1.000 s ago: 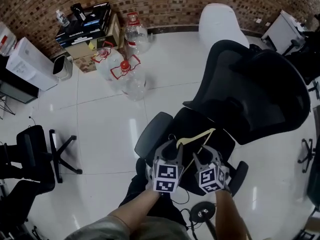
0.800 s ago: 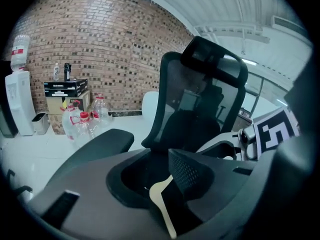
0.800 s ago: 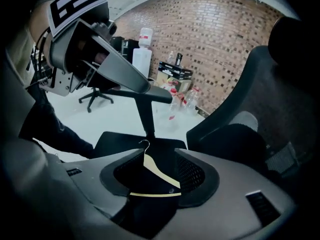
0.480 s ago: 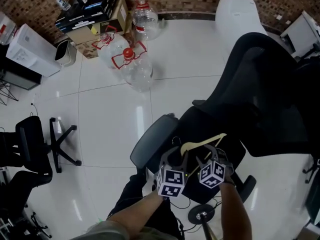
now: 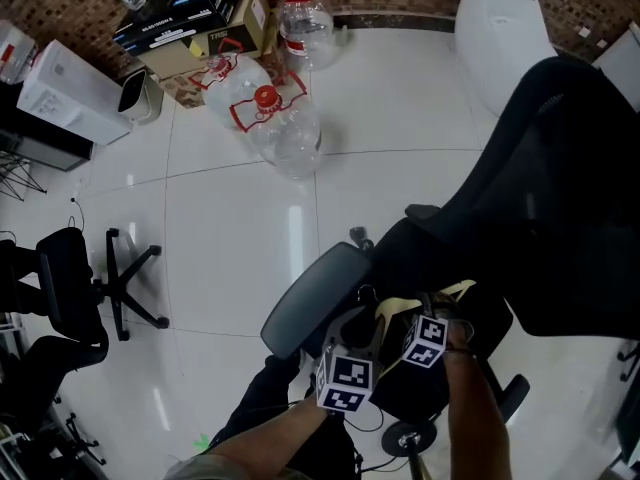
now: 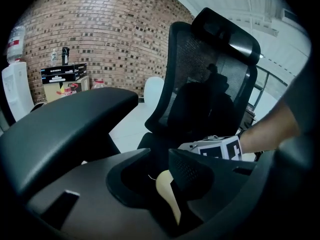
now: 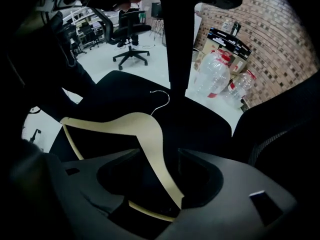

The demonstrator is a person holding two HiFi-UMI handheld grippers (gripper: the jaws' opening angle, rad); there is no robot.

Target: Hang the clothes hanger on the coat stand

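A cream wooden clothes hanger (image 7: 135,126) with a thin wire hook lies on the seat of a black office chair (image 5: 560,198). In the head view both grippers sit over the hanger (image 5: 398,306), side by side. My right gripper (image 7: 152,156) straddles one hanger arm. Its jaws are opening and stand wide, with neither pad pressing on the wood. My left gripper (image 6: 160,156) has the hanger's end (image 6: 167,194) in the hollow between its jaws, beside the right jaw, and the tips stand apart. No coat stand is in sight.
The chair's armrest (image 5: 315,303) is just left of the grippers, its mesh back to the right. Large water bottles (image 5: 285,133) and boxes (image 5: 190,23) stand by the brick wall. Another office chair (image 5: 70,288) is at the left. A round black base (image 5: 405,436) sits below my hands.
Both grippers have moved forward and down onto the hanger on the seat. The head view has shifted, so the chair now sits lower and further right.
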